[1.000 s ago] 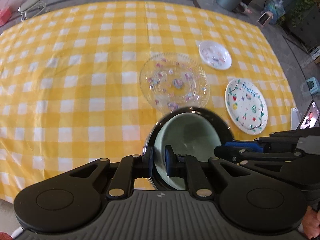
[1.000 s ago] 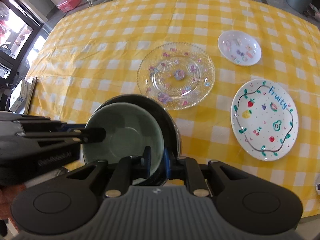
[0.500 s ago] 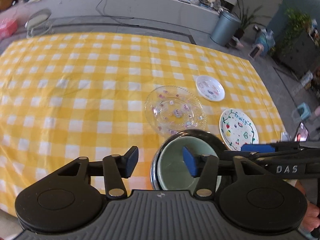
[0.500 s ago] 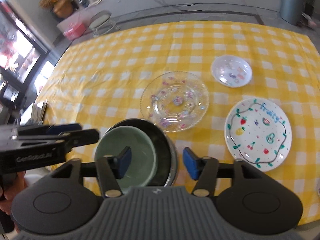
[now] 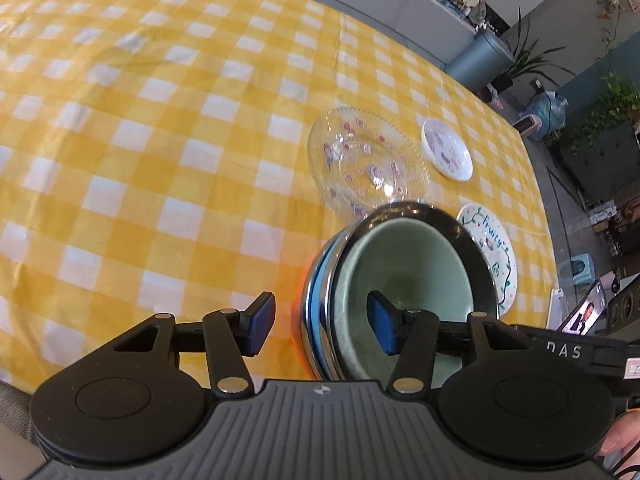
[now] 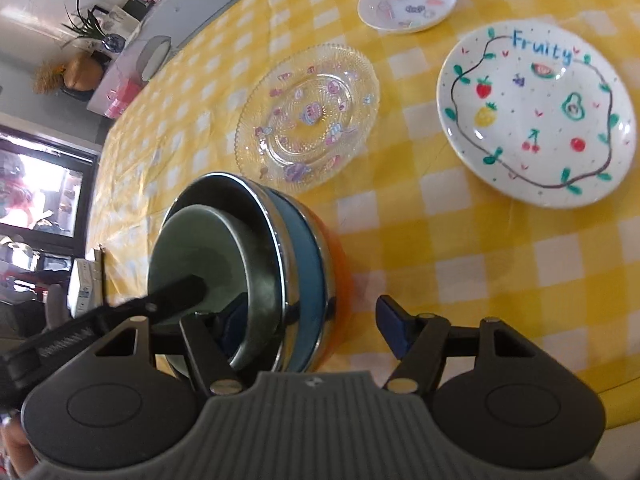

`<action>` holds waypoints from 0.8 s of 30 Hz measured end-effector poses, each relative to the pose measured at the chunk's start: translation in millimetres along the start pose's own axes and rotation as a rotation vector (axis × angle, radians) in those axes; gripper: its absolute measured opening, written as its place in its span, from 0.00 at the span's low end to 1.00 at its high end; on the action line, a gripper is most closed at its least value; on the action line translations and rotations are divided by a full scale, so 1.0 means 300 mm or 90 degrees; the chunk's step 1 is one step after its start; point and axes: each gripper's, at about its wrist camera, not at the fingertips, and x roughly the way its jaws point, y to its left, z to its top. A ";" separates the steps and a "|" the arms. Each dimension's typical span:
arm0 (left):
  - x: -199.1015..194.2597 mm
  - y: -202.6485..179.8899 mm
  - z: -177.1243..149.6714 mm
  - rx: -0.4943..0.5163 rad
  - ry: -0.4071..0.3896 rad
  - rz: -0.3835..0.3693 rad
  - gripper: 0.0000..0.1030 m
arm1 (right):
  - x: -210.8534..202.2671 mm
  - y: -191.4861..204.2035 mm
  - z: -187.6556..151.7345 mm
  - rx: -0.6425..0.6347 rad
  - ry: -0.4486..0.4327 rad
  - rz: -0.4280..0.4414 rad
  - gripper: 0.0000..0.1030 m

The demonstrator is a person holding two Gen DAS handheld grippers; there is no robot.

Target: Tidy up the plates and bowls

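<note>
- My left gripper stands wide and holds nothing; one blue pad sits outside the bowl stack's rim, the other over the green bowl's hollow.
- My right gripper is also spread wide, straddling the stack's near rim without pinching it.
- The stack of bowls rests on the near edge of the table: a matte pale green bowl nested in a glossy dark one, then chrome-rimmed blue and orange shells beneath.
- All are round, so there is no long axis; the mouths face up.
- A second ago both claws were clamped on that rim; now they have let go and both cameras have tilted.
- Beyond the stack lies a clear pressed-glass plate with a beaded edge, just beside it.
- Farther right lie a glossy white "Fruity" plate and a small white dish, well apart.
- The checked yellow tablecloth looks soft and slightly creased.
</note>
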 end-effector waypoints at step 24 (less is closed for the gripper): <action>-0.078 0.124 0.071 0.028 0.005 0.095 0.28 | 0.132 0.202 0.014 -0.036 0.044 -0.006 0.47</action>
